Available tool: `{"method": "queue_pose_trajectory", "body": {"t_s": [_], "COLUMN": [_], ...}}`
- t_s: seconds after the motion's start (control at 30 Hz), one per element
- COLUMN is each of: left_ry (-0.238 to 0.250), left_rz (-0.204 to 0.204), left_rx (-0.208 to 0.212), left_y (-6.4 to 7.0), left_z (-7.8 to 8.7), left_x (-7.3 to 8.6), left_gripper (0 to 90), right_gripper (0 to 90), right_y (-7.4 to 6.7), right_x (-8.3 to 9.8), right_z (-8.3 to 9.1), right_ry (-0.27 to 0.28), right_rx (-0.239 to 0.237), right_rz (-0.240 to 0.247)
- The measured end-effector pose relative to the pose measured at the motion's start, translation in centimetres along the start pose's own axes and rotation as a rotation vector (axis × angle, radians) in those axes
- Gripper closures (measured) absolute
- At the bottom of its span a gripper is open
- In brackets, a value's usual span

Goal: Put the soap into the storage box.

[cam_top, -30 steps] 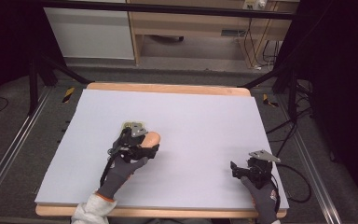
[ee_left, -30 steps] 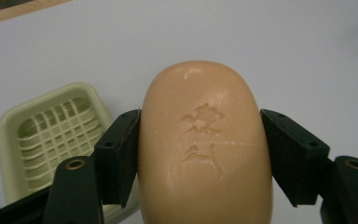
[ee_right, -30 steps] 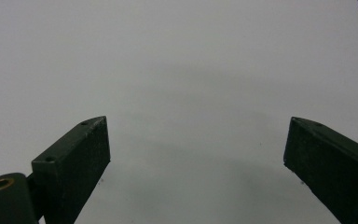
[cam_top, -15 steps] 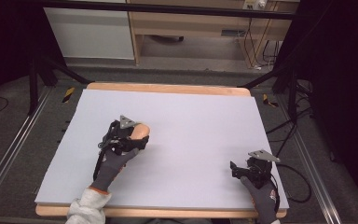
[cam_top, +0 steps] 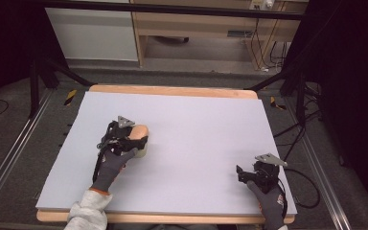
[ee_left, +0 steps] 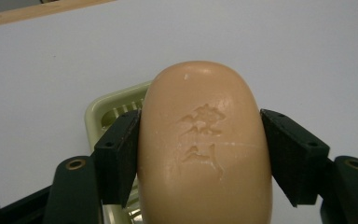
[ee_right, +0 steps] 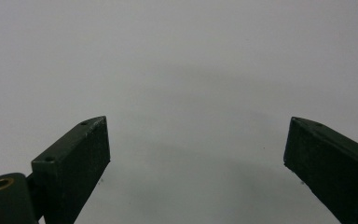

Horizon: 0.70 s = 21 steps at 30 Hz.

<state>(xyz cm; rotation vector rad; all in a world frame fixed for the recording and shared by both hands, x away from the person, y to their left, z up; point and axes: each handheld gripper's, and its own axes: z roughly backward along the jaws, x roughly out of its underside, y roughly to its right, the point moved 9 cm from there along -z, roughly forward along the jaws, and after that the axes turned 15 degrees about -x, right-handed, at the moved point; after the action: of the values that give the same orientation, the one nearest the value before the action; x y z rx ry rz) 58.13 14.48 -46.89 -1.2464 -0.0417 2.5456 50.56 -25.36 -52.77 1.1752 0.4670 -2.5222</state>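
A tan oval bar of soap (ee_left: 205,144) with embossed characters sits between the two black jaws of my left gripper (ee_left: 200,149), which is shut on its sides. Below and behind the soap lies a pale green slotted soap dish (ee_left: 114,109). From above, the left gripper (cam_top: 133,138) holds the soap (cam_top: 139,130) over the dish (cam_top: 141,152) on the left middle of the grey mat (cam_top: 201,129). My right gripper (cam_top: 242,172) rests open near the mat's front right corner. Its jaws (ee_right: 196,158) stand wide apart over bare mat.
The grey mat covers a wooden-edged table (cam_top: 172,90). Cables (cam_top: 306,182) trail off the right side. Metal rails (cam_top: 9,158) run along both sides of the table, and cabinets (cam_top: 96,33) stand behind it.
My left gripper has moved to the left and slightly back with the soap, ending over the green dish. The right gripper has stayed put.
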Motion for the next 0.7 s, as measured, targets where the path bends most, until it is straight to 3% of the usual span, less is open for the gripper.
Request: {"method": "queue_pose_trajectory", "body": {"t_s": [0.27,0.7], "left_ry": [-0.011,-0.035], "left_rz": [0.014,0.024], "left_rx": [-0.017,-0.027], "left_y": [-1.0,-1.5], "left_z": [-0.9,-2.7], "left_x": [0.3,0.8], "left_gripper": [31.6,31.6], "right_gripper": [7.4,7.3], "right_y": [0.0,-0.3], "right_x": [0.0,-0.2], "right_z": [-0.1,-0.3], "right_ry": [-0.003,0.000], "right_rx": [-0.001,-0.005], "right_rz": [0.006,0.012]}}
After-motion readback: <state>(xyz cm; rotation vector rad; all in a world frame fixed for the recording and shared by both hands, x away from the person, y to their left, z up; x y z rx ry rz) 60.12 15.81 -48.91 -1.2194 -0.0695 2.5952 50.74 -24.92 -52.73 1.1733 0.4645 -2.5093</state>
